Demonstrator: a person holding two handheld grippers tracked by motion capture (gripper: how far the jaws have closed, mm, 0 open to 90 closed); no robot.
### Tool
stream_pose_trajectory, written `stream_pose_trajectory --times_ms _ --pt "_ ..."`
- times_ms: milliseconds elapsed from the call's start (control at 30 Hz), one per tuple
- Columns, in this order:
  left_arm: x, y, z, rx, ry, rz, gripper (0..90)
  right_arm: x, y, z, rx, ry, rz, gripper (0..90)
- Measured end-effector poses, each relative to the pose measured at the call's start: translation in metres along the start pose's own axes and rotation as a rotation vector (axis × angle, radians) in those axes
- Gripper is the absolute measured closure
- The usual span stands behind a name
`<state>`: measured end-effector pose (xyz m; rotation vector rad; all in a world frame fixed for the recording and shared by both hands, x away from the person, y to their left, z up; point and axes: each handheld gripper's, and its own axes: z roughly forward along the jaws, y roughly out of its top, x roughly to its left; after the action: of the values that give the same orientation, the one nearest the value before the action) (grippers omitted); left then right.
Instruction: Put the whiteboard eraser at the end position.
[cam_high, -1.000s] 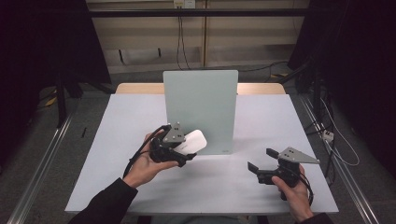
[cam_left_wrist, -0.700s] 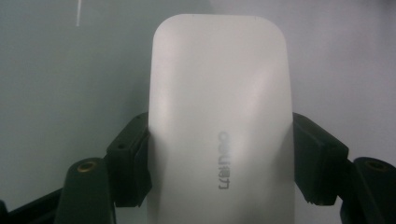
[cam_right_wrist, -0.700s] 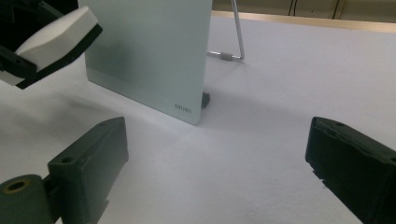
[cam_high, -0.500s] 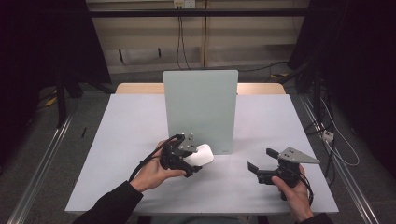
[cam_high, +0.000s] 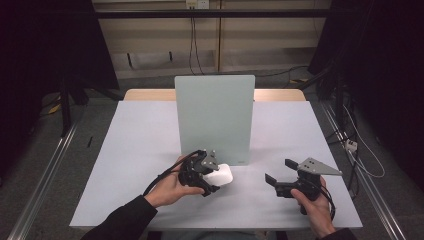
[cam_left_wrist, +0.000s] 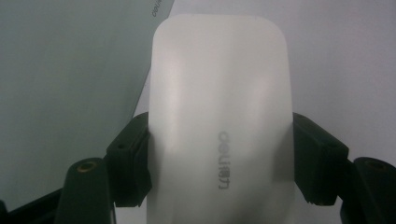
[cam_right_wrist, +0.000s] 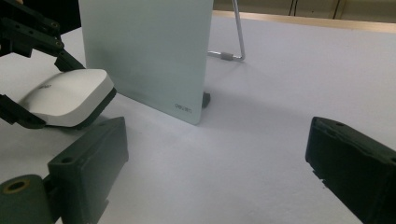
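Nearest me, at the lower right of the high view, the right claw (cam_high: 280, 184) hangs idle over the desk (cam_high: 140, 150), its jaws spread wide with nothing between them. Left of it, lower centre, the left claw (cam_high: 216, 176) is clamped on the sides of a white computer mouse (cam_high: 221, 175), holding it low, just in front of the upright pale green panel (cam_high: 215, 117). Whether the mouse touches the desk, I cannot tell. My guess: the mouse is being set down, so next comes a gentle release.
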<state>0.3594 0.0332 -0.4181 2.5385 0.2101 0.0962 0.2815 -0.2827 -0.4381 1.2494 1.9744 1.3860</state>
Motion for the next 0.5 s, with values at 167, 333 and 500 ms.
stream_pose_trajectory --times_ms 167,333,500 --pt "-0.004 0.001 0.008 0.021 -0.023 0.014 31.1 0.000 0.000 0.000 -0.002 0.002 0.000 5.7" --pt "-0.006 0.001 0.013 0.035 -0.036 0.022 31.0 0.000 0.000 0.000 -0.002 0.002 0.000 5.7" --pt "-0.006 0.000 0.016 0.033 -0.031 0.024 31.0 0.000 0.000 0.000 -0.003 0.002 -0.002 5.7"
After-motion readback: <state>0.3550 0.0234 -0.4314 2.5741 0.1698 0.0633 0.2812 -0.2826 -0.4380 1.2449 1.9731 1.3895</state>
